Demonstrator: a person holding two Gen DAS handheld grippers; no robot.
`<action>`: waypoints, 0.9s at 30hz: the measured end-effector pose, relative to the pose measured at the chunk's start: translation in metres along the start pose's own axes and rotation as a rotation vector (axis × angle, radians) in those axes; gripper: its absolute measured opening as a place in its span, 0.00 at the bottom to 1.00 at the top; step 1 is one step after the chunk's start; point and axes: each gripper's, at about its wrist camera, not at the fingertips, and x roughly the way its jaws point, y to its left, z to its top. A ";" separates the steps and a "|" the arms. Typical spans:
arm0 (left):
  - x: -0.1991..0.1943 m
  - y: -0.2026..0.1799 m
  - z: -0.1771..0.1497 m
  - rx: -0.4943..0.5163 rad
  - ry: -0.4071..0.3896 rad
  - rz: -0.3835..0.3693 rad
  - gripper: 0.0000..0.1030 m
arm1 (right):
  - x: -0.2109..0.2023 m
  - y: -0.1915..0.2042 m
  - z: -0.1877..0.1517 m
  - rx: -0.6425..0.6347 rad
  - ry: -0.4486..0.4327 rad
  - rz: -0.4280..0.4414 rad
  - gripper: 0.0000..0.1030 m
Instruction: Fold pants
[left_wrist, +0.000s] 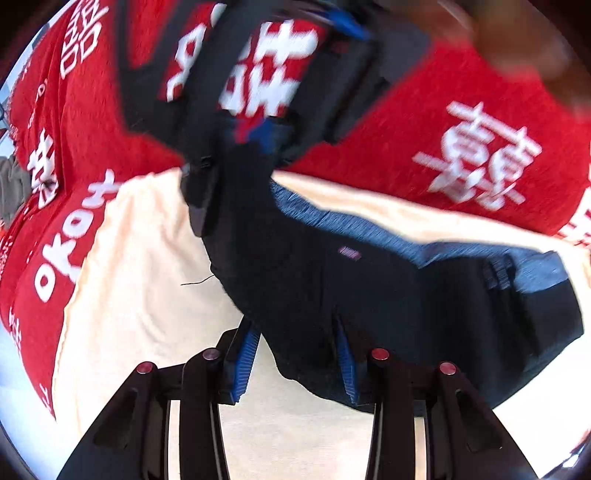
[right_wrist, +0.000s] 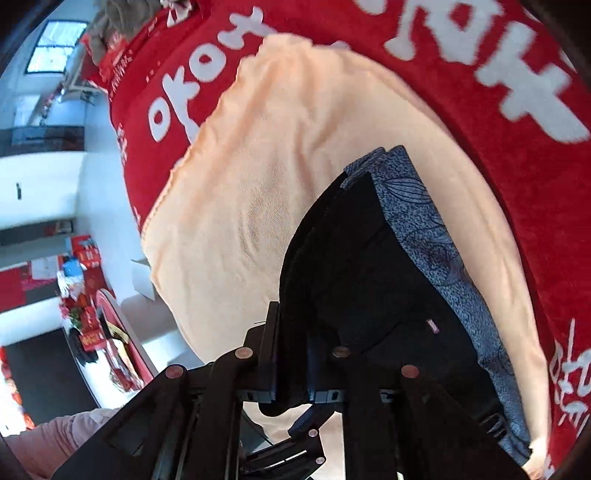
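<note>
dark pants (left_wrist: 332, 266) with blue patterned lining, both tongs (left_wrist: 295, 354) (right_wrist: 291, 354) clenched on them

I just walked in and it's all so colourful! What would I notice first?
Probably the red blanket with big white letters, covering nearly everything. On top lies a peach towel, and across it the dark pants, with a blue patterned lining, pinched by each hand-held gripper.
</note>
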 end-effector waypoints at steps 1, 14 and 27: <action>-0.007 -0.005 0.002 0.008 -0.013 -0.009 0.39 | -0.011 -0.007 -0.008 0.022 -0.036 0.034 0.12; -0.081 -0.122 0.034 0.139 -0.091 -0.249 0.39 | -0.132 -0.114 -0.193 0.237 -0.520 0.330 0.13; -0.070 -0.294 -0.001 0.426 -0.020 -0.308 0.39 | -0.140 -0.245 -0.379 0.463 -0.754 0.448 0.15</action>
